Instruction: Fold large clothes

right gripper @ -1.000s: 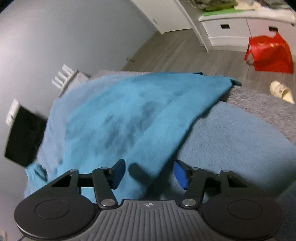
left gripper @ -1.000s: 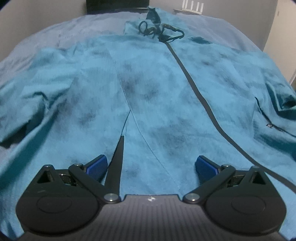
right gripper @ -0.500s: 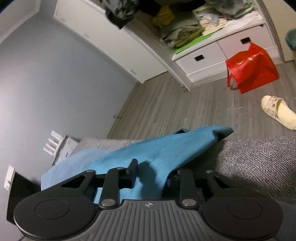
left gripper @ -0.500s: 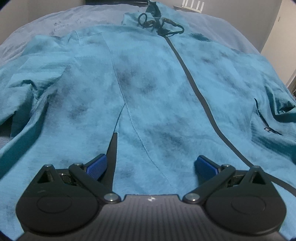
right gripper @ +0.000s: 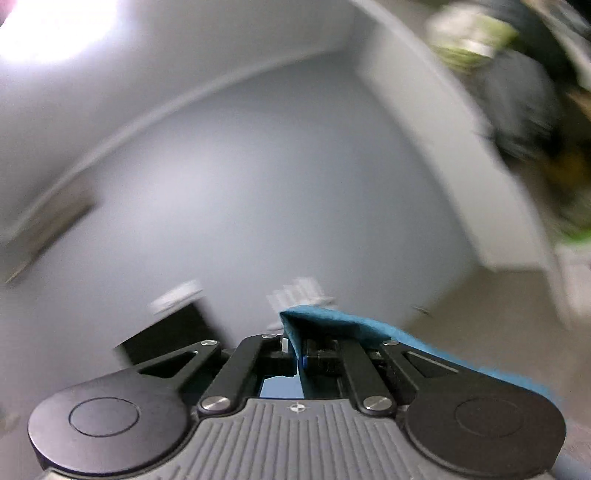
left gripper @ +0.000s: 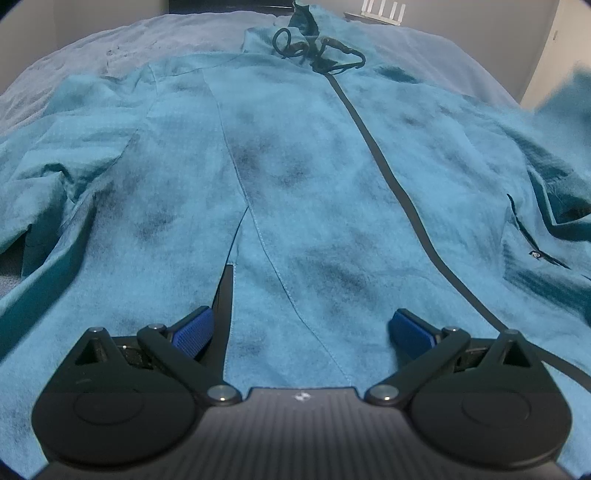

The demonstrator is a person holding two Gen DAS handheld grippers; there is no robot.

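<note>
R gripper (right gripper: 299, 360) has swung up, clamped on jacket (left gripper: 314, 206) sleeve; L gripper (left gripper: 301, 332) wide open, empty (light, floppy fabric—grab hem).

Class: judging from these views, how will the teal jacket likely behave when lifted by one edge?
Probably floppy: the teal jacket lies creased on the bed. Likely light: the fabric pinched in the right claw drapes thinly. Its drawcord may dangle.

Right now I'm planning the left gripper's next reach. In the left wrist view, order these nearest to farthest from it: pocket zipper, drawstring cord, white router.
From the left gripper:
1. Pocket zipper, right side of the jacket.
2. Drawstring cord, at the collar.
3. White router, beyond the bed, by the wall.
</note>
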